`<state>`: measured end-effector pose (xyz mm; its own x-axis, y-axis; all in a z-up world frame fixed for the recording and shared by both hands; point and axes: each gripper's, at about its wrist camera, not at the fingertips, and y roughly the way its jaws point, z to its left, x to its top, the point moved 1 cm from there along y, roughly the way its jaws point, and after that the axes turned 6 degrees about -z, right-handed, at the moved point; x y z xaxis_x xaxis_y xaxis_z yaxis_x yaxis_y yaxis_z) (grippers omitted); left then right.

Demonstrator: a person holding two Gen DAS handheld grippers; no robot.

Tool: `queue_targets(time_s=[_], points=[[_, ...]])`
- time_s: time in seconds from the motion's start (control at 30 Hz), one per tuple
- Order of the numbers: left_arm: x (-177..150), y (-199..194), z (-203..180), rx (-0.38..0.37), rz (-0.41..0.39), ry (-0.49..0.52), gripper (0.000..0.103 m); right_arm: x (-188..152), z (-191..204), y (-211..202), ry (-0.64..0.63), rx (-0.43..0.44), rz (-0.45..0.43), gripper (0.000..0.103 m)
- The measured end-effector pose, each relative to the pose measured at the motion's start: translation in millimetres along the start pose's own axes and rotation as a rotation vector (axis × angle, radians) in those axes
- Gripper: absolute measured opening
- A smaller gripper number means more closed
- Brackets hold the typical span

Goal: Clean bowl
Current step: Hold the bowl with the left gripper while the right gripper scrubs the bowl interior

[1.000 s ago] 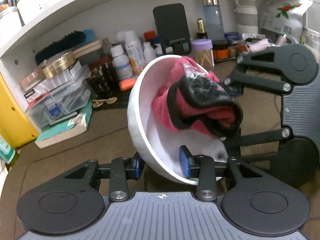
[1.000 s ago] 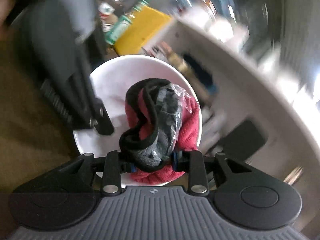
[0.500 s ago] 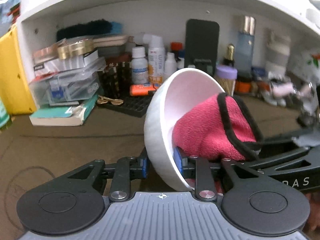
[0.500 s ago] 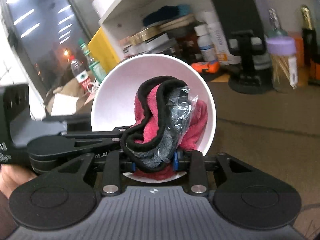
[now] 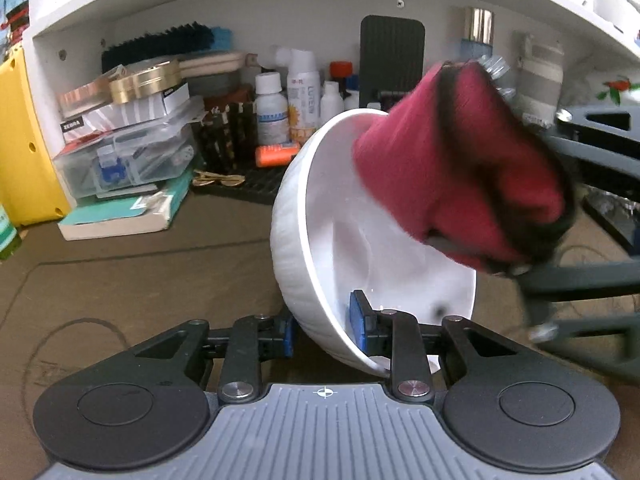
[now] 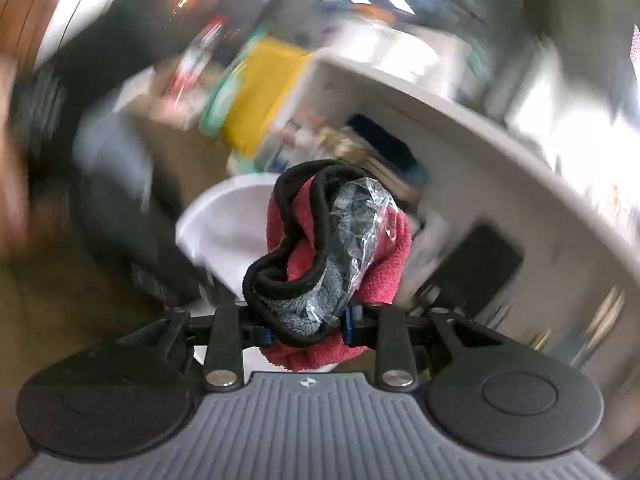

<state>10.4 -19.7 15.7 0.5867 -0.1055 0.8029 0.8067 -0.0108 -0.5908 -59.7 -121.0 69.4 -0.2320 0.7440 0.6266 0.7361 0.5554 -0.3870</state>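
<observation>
A white bowl [image 5: 320, 232] hangs tilted on its side above the brown table, its mouth facing right. My left gripper [image 5: 322, 332] is shut on the bowl's near rim, one blue pad inside and one outside. A red cloth [image 5: 460, 172] with black trim and a bit of clear plastic presses into the bowl's upper part. In the right wrist view my right gripper [image 6: 306, 330] is shut on that cloth [image 6: 332, 256], bunched red and grey, with the bowl [image 6: 228, 236] blurred behind it. The right gripper's black frame [image 5: 592, 208] shows at the right edge of the left wrist view.
A white shelf [image 5: 240, 8] holds bottles [image 5: 304, 96], a clear plastic box [image 5: 132, 152], a black brush [image 5: 160, 42] and a black phone stand [image 5: 392, 56]. A yellow container [image 5: 24, 140] stands at the left. Brown tabletop [image 5: 140, 280] lies below. The right wrist view is motion-blurred.
The cloth has moved from low in the bowl up toward its upper rim. The bowl's mouth has tilted further open toward the right. The right wrist view has swung and blurred.
</observation>
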Motion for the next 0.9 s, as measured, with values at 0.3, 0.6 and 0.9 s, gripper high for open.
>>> queue_targets(time_s=[0.3,0.6,0.9], points=[[2.9,-5.8,-4.0,0.027,0.0,0.108,0.034,-0.1,12.5,33.5,-0.093,0.061,0.087,0.034],[16.1,2.9,-15.7,0.057,-0.032,0.103,0.037,-37.7,-39.2,38.4,0.705,0.271,0.095,0.041],[14.6,19.8,4.4,0.037,-0.053,-0.195,0.04,-78.8,-58.1,38.1,1.144,0.447,0.04,0.039]])
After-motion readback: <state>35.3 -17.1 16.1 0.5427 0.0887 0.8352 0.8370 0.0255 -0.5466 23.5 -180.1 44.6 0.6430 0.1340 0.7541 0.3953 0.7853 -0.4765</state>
